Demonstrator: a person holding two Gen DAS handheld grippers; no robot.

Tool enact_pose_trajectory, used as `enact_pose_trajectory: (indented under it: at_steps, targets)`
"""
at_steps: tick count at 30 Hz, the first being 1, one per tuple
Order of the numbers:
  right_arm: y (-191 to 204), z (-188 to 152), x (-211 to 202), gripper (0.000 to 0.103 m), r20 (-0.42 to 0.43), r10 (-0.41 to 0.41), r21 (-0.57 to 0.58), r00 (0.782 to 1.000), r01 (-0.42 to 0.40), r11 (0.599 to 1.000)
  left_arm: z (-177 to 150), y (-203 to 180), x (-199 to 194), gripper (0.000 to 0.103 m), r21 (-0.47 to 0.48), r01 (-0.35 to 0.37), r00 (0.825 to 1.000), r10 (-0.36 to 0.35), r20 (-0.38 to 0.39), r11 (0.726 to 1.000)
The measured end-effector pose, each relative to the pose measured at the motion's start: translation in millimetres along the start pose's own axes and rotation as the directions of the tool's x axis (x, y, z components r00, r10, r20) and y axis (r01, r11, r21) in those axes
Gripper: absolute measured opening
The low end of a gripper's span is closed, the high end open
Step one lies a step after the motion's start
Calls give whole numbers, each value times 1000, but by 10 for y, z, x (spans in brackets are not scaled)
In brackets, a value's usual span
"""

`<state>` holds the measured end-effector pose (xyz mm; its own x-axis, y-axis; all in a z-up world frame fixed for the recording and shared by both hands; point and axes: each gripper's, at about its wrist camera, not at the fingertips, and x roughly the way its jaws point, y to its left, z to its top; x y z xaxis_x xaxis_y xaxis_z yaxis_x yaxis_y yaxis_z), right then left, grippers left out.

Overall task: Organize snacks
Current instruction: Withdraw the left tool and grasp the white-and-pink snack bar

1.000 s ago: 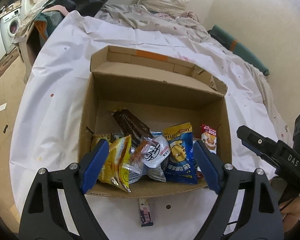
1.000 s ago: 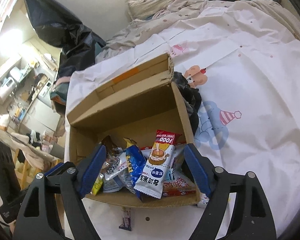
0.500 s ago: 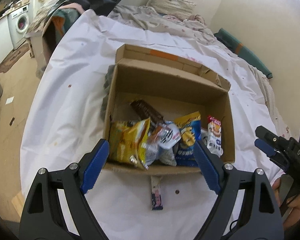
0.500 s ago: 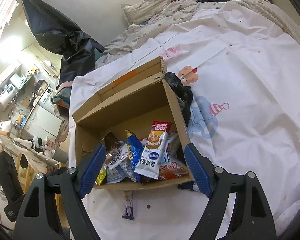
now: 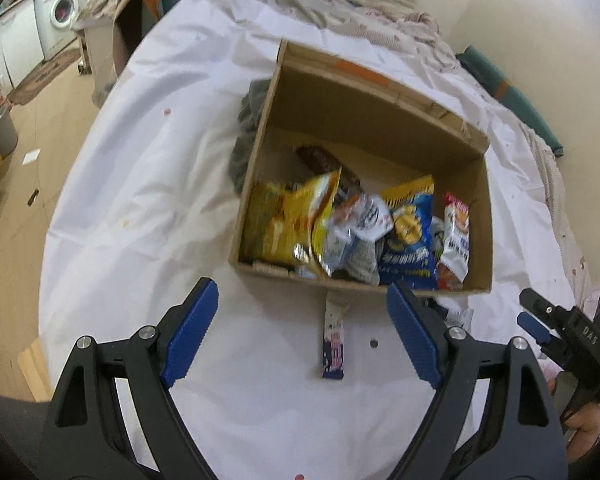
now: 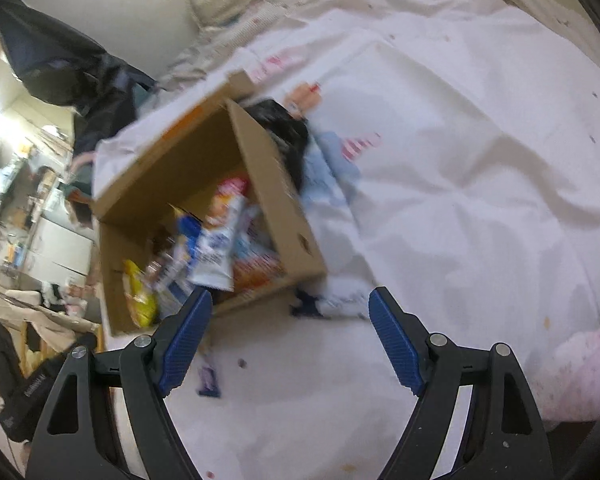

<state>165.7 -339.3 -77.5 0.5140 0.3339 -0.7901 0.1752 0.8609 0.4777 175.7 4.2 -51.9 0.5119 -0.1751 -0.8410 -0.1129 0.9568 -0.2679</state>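
Both wide, empty hand-held grippers [image 5: 302,334] [image 6: 290,336] have drawn back; snack box [image 5: 486,216] lies beyond.

the right gripper [image 5: 556,320], seen at the edge of the left wrist view, bore white letters "das". print on the snack packets [image 5: 408,236] in the cardboard box [image 5: 364,120] was too blurred to read.

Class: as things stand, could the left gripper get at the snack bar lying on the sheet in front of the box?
Probably yes: the left gripper is open and the snack bar lies uncovered between its fingers' line.
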Motion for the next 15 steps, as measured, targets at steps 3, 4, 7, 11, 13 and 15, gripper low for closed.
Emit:
enact_pose_trajectory:
  at_steps: [3,4,7,11,13,15]
  targets:
    - [-121,-58,68,83,-50,-20,37,999,22,999,-94,-63,112,84,23,6,999,-5,-35,1000]
    - [-165,-75,93,83,-67,-33,50,997,36,998,-114,-77,138,84,31,3,999,-1,-43,1000]
    - [-257,-89,136,83,-95,-49,81,994,57,995,-187,-145,265,84,56,-9,997,13,-79,998]
    - [-284,-112,208,83,-132,-34,98,991,48,994,-257,-188,504,83,62,0,986,10,-166,998]
    - [-251,-126,241,83,-142,-48,79,989,59,995,-299,-241,632,76,71,1,980,14,-201,997]
    - [-202,-131,267,83,-148,-58,59,987,68,996,-336,-322,737,72,99,-5,976,27,-217,995]
